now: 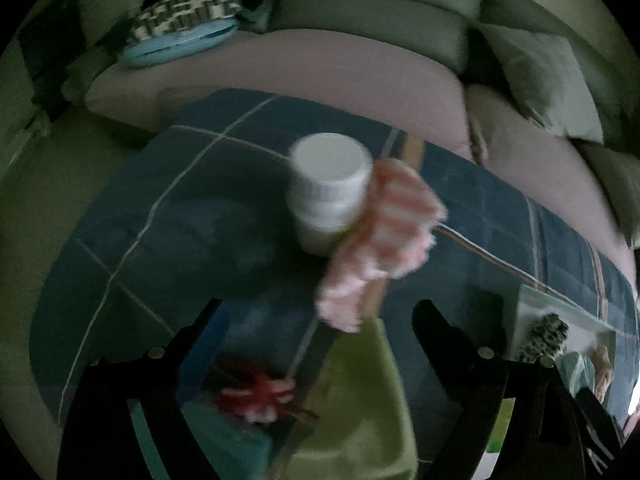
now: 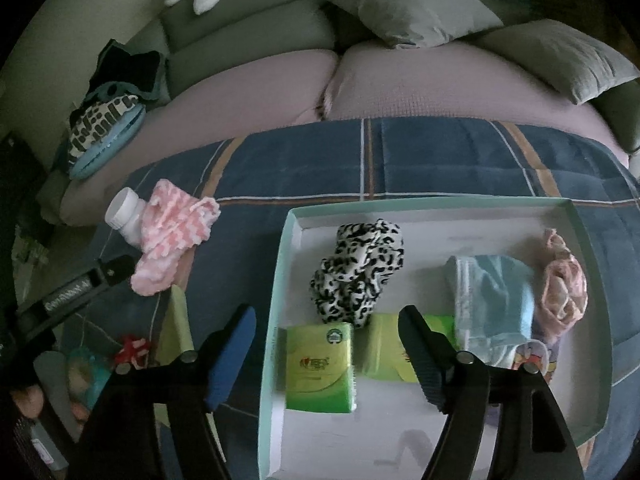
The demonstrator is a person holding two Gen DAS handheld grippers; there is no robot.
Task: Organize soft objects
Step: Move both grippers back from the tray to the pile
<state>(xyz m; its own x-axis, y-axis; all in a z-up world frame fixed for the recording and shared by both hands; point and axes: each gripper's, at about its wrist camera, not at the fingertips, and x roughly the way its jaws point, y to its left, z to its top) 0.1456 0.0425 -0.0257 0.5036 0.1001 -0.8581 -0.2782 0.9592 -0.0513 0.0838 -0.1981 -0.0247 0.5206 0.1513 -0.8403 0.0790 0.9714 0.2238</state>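
Both wrist cameras look steeply down, close over the plaid blanket (image 2: 440,152) toward the sofa (image 2: 260,76). The left faces the bottle (image 1: 326,188); the right, the tray (image 2: 592,320). Both show the pink knit (image 2: 172,236).

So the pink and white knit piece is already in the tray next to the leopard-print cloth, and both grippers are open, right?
Not quite. The pink and white knit piece is not in the tray; it lies outside it on the blue plaid blanket, against the white bottle, as the right wrist view shows. The leopard-print cloth is in the tray, and both grippers are open.
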